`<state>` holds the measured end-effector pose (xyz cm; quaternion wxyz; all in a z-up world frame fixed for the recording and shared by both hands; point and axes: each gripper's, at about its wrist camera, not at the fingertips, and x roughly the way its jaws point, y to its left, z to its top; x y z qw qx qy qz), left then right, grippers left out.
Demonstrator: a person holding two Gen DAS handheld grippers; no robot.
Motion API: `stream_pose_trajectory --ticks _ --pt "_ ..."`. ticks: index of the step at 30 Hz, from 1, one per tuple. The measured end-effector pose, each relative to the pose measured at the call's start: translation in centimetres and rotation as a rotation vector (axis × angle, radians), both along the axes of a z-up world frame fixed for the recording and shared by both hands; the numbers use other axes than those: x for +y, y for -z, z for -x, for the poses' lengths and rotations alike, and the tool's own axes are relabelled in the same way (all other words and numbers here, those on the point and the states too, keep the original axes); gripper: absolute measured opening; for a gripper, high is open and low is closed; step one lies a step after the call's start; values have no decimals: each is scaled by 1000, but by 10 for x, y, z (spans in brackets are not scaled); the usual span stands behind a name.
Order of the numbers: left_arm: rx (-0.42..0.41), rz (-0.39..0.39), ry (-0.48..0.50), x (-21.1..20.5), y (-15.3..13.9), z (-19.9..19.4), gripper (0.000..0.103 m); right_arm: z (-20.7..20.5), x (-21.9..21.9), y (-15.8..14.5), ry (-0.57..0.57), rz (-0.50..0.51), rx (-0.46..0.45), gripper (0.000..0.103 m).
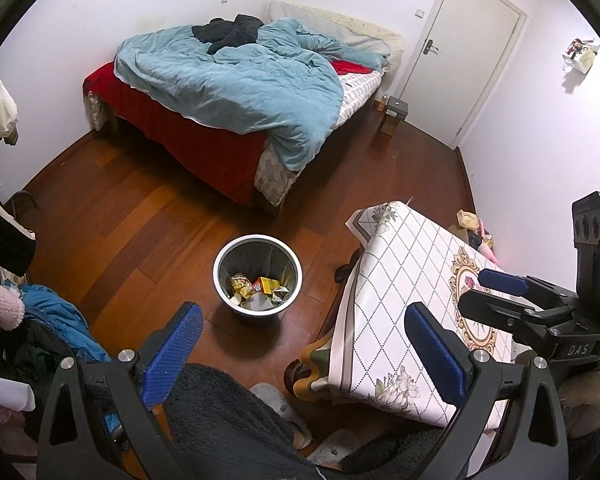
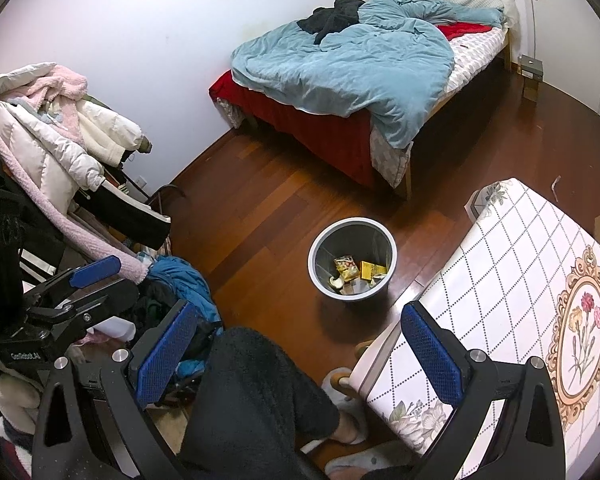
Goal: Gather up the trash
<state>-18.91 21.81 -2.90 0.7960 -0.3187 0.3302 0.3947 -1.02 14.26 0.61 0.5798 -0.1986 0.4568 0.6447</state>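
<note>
A grey round trash bin stands on the wooden floor in front of the bed; it holds yellow wrappers and crumpled paper. It also shows in the right wrist view. My left gripper is open and empty, held high above the floor, near side of the bin. My right gripper is open and empty, beside the table edge. The right gripper shows in the left wrist view over the table. The left gripper shows in the right wrist view.
A table with a patterned cloth stands right of the bin. A bed with a blue duvet is behind. Piled clothes crowd the left. A white door is at back right. Litter lies by the right wall.
</note>
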Motion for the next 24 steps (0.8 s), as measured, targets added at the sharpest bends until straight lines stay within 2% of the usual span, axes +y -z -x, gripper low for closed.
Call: stream_pose_trajectory --ticks 24 --pt "-5 -3 0 -2 2 -1 103 -5 -1 0 -1 4 -3 103"
